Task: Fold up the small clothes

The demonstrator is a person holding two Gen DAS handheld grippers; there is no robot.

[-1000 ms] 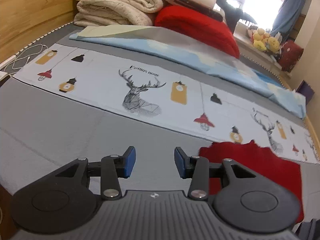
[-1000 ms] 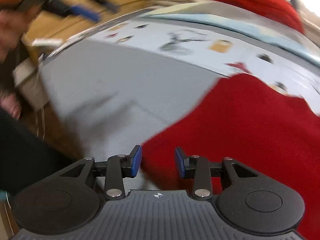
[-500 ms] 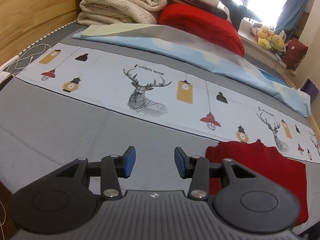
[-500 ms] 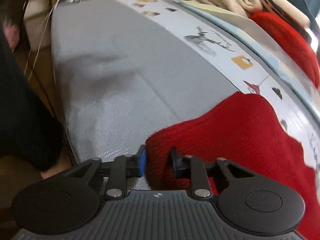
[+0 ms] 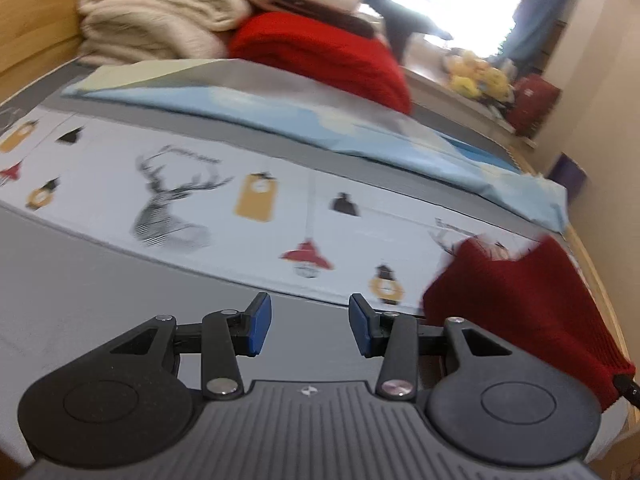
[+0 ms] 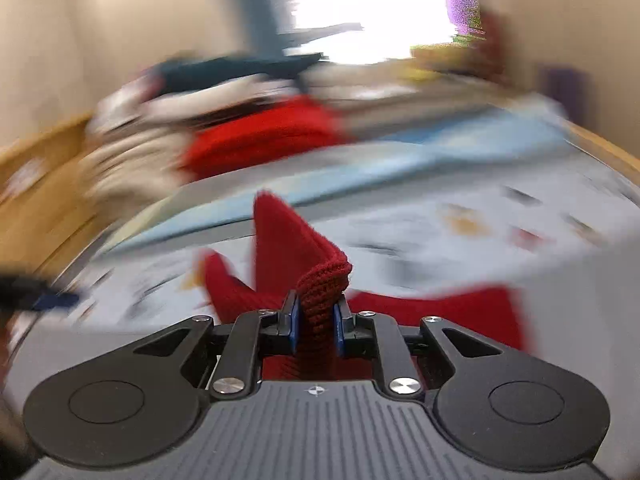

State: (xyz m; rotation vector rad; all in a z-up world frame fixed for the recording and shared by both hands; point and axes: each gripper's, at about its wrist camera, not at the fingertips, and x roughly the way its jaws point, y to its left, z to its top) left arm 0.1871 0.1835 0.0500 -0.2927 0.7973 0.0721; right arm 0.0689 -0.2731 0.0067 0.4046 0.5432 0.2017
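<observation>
our right gripper (image 6: 316, 320), its jaws having just been closing, pinches a lifted fold of the red knit garment (image 6: 304, 248) at lower centre, while our left gripper (image 5: 310, 326) hangs released over the grey mattress (image 5: 100, 288).

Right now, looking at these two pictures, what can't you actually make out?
- Red knit garment: what kind it is; the right view is motion-blurred, and the right tongs, clamped on a fold, hide its lower part.
- The same garment in the left view: its near edge is hidden behind the left tongs.
- Things on the window ledge: small and blurred.
</observation>
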